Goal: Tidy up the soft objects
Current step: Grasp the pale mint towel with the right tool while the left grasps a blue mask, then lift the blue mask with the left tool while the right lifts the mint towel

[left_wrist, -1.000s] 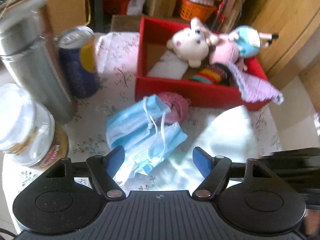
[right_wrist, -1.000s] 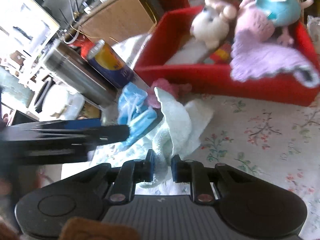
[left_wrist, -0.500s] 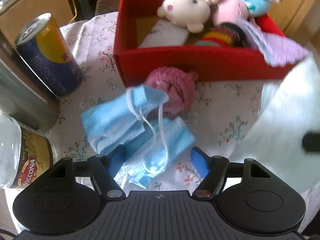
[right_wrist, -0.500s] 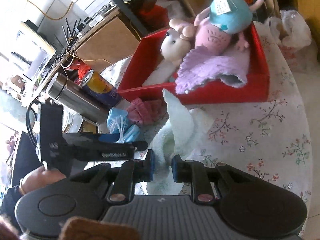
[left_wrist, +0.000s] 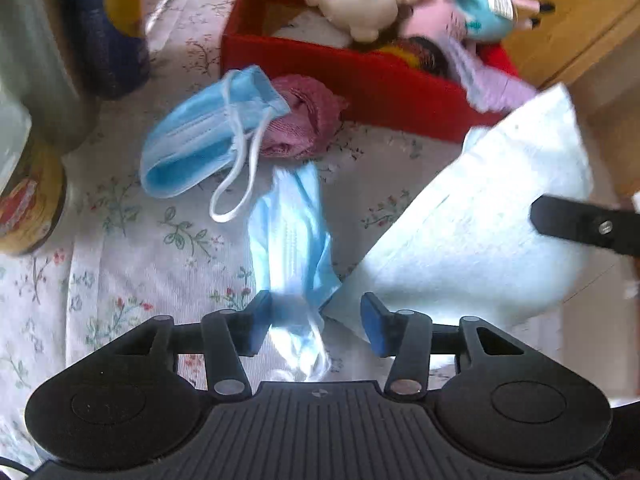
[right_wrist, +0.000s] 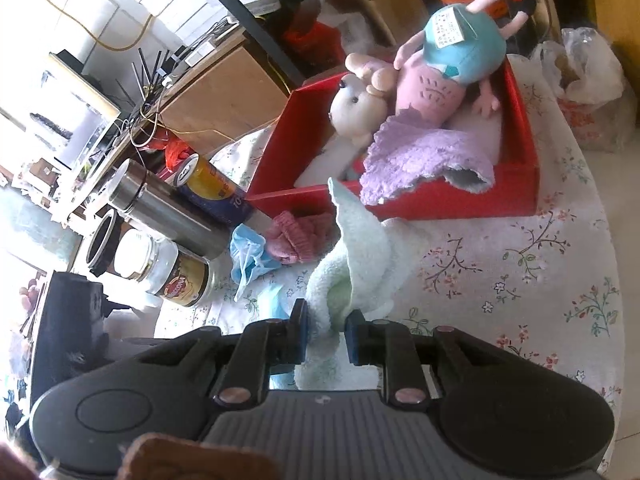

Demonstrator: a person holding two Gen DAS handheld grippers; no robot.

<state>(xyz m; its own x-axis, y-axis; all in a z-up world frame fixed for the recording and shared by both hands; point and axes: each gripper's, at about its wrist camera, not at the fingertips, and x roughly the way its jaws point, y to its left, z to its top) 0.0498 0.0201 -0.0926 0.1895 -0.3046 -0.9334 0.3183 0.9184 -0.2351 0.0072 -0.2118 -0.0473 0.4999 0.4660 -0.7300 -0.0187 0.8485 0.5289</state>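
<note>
Two blue face masks lie on the flowered tablecloth. The nearer mask [left_wrist: 292, 240] runs up between the fingers of my left gripper [left_wrist: 316, 326], whose jaws are closing; the left pad [left_wrist: 260, 320] touches it, the right pad stands clear. The other mask [left_wrist: 200, 136] rests against a pink knitted piece [left_wrist: 304, 120]. My right gripper [right_wrist: 326, 332] is shut on a pale towel [right_wrist: 352, 264], lifted off the table in front of the red box [right_wrist: 400, 208]. In the box are a cream plush [right_wrist: 356, 108], a pink and teal doll [right_wrist: 440, 68] and a purple cloth [right_wrist: 424, 156].
A steel flask [right_wrist: 168, 208], a blue and yellow can [right_wrist: 212, 188] and a coffee jar [right_wrist: 176, 276] stand left of the masks. The table edge curves along the right, with a plastic bag [right_wrist: 588, 80] on the floor beyond it. Shelves and clutter fill the background.
My left gripper came down over the nearer mask and its jaws narrowed around it. The two masks now lie apart. The right gripper carried the towel up and to the right.
</note>
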